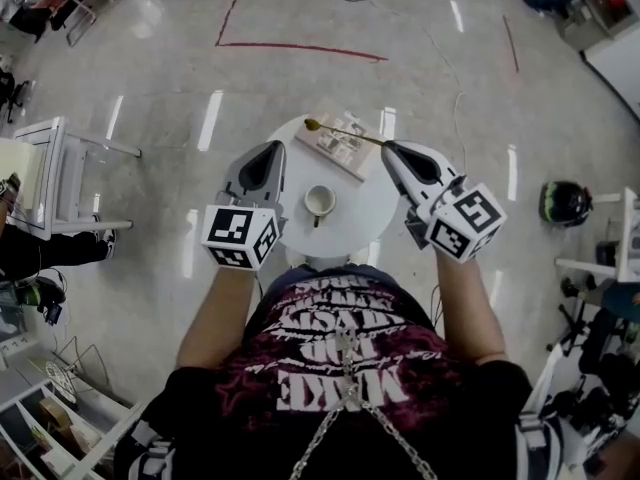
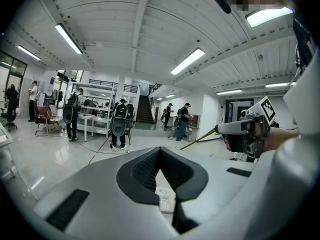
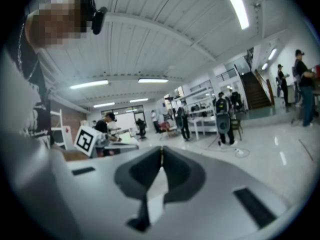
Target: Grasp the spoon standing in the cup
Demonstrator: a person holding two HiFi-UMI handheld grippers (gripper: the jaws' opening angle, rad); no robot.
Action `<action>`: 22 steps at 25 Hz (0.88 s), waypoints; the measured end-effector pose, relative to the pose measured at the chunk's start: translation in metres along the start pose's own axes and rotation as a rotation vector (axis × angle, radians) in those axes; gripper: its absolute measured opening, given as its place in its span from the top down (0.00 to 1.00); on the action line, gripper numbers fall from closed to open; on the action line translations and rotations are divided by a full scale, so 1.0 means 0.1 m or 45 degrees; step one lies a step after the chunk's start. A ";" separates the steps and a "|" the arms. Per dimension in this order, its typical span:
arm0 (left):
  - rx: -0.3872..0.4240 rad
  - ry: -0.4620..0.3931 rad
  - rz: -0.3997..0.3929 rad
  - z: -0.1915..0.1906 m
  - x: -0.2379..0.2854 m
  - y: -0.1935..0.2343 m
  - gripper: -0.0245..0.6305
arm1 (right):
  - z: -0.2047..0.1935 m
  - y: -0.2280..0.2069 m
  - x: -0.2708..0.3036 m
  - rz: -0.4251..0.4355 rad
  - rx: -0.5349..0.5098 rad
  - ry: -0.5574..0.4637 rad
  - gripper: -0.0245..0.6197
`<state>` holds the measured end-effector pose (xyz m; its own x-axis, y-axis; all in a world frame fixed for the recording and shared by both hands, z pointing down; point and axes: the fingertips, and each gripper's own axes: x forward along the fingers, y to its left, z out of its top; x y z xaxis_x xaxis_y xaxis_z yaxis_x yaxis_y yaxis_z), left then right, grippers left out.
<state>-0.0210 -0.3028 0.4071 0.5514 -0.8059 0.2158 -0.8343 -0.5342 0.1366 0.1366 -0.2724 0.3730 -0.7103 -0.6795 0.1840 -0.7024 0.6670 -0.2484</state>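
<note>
Printed shirt (image 1: 340, 368) nearest; right gripper (image 1: 387, 148) clamps thin gold spoon (image 1: 345, 131) over round white surface (image 1: 362, 206); left gripper (image 1: 272, 147) closed, empty, beside cup (image 1: 319, 202).

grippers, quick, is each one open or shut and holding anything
Left gripper: shut, nothing in it.
Right gripper: shut on the spoon.

Right gripper (image 3: 161, 159): grey jaws pressed together on slim golden spoon (image 3: 161, 152), seen edge-on.
Near left: left gripper's white marker cube (image 3: 86, 139).
Far right: standing people (image 3: 223, 118), white table (image 3: 202, 122), dark staircase (image 3: 256, 91).
</note>
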 end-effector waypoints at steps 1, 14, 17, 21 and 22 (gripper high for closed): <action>-0.001 -0.005 0.005 -0.01 -0.01 0.01 0.93 | -0.02 -0.01 0.00 -0.002 0.004 0.004 0.91; 0.000 0.052 0.014 -0.43 -0.04 0.09 0.93 | -0.49 -0.05 0.14 -0.010 0.054 0.114 0.91; -0.044 0.060 -0.014 -0.57 0.00 0.13 0.93 | -0.67 -0.11 0.18 -0.017 0.066 0.144 0.91; -0.060 0.105 0.012 -0.76 0.04 0.19 0.93 | -0.88 -0.15 0.21 -0.024 0.070 0.190 0.91; -0.062 0.112 0.022 -0.79 0.04 0.20 0.93 | -0.92 -0.15 0.20 -0.024 0.076 0.197 0.91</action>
<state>-0.0355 -0.2968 0.4870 0.5362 -0.7881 0.3023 -0.8440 -0.5057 0.1787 0.1287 -0.2682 0.4683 -0.6986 -0.6336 0.3323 -0.7152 0.6319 -0.2986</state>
